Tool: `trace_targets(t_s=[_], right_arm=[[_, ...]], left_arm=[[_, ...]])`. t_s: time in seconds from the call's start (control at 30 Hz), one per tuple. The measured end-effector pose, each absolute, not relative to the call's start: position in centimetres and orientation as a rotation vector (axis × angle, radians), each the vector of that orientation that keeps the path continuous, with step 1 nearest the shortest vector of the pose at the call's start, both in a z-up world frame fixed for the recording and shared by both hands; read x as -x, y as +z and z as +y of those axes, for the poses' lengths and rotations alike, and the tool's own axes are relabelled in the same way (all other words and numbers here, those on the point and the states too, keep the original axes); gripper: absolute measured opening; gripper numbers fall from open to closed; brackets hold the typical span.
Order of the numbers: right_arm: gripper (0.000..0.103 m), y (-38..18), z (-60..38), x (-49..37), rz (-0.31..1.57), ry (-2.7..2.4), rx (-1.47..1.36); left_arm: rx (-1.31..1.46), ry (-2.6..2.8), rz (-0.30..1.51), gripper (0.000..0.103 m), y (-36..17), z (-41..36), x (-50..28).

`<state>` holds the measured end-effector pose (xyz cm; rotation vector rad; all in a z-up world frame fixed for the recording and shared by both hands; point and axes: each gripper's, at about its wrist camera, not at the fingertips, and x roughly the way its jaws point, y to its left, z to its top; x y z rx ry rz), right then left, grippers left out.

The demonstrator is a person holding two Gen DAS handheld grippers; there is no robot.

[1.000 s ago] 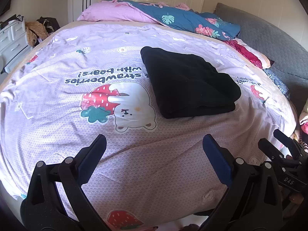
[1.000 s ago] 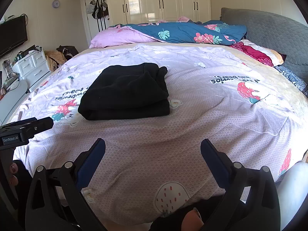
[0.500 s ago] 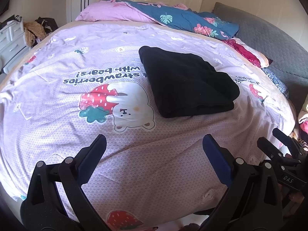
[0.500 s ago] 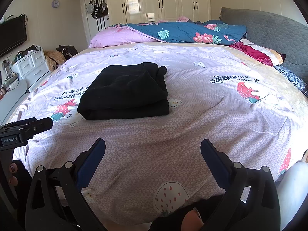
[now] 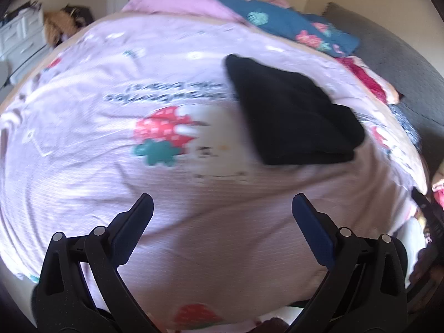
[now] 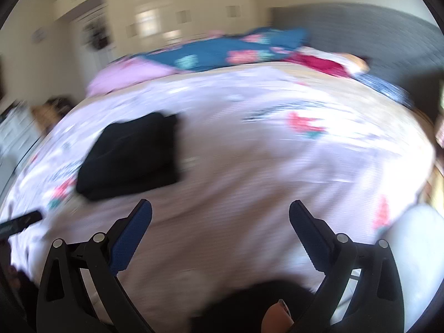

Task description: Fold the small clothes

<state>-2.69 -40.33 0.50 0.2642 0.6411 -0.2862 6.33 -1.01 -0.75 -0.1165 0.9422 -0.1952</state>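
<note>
The folded black garment (image 5: 294,116) lies on the bed (image 5: 83,144), right of centre. Left tool (image 5: 222,208) and right tool (image 6: 220,211) are both spread wide, holding nothing.

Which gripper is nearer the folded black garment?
Roughly equal; neither touches it. From the left gripper the black garment lies ahead to the right; from the right gripper, ahead to the left.

Home bedroom. A bed (image 5: 83,166) in a strawberry-print sheet is filling both views, pillows (image 5: 180,8) piling at one end, wardrobe (image 6: 155,25) standing behind, drawers (image 5: 19,36) sitting at left.
</note>
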Motion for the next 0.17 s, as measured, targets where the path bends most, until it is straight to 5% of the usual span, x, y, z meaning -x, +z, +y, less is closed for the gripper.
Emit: trace_targets(t_s=[0.17], right_arm=[[0.099,-2.7,-57.6,8.2,0.655,-0.829,-0.417]], left_arm=[[0.175,0.157,0.913,0.094,-1.0,12.5,-11.2]])
